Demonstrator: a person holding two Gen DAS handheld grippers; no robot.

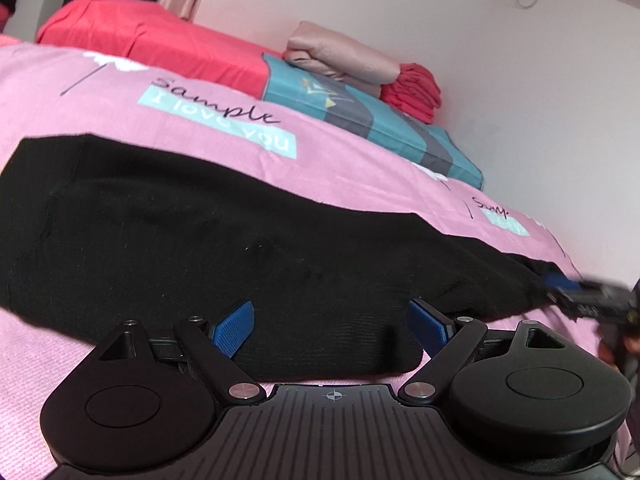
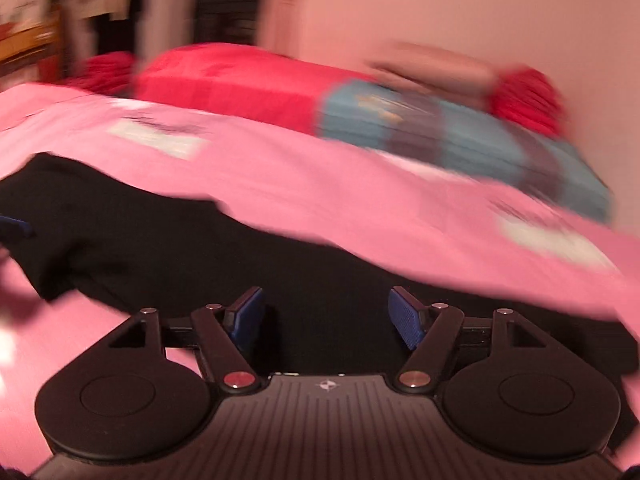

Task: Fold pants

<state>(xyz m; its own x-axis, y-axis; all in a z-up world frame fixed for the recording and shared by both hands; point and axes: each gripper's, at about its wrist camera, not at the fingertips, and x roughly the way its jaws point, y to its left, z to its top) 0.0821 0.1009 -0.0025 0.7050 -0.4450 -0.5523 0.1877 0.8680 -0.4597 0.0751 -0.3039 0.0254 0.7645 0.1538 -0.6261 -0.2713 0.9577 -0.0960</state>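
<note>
Black pants (image 1: 208, 232) lie flat across a pink bedspread (image 1: 120, 108). My left gripper (image 1: 332, 326) is open, its blue pads on either side of the near edge of the pants, holding nothing. In the left wrist view the right gripper (image 1: 580, 292) shows at the far right end of the pants, blurred. In the right wrist view the pants (image 2: 200, 252) lie just ahead of my right gripper (image 2: 326, 316), which is open with its jaws apart over the black cloth. That view is motion-blurred. The left gripper's blue pad (image 2: 14, 228) shows at the left edge.
A red pillow (image 1: 160, 40) and a teal patterned pillow (image 1: 372, 120) lie at the back of the bed. Folded beige cloth (image 1: 340, 54) and folded red cloth (image 1: 416, 90) sit on the teal pillow. A white wall (image 1: 520, 100) runs along the right.
</note>
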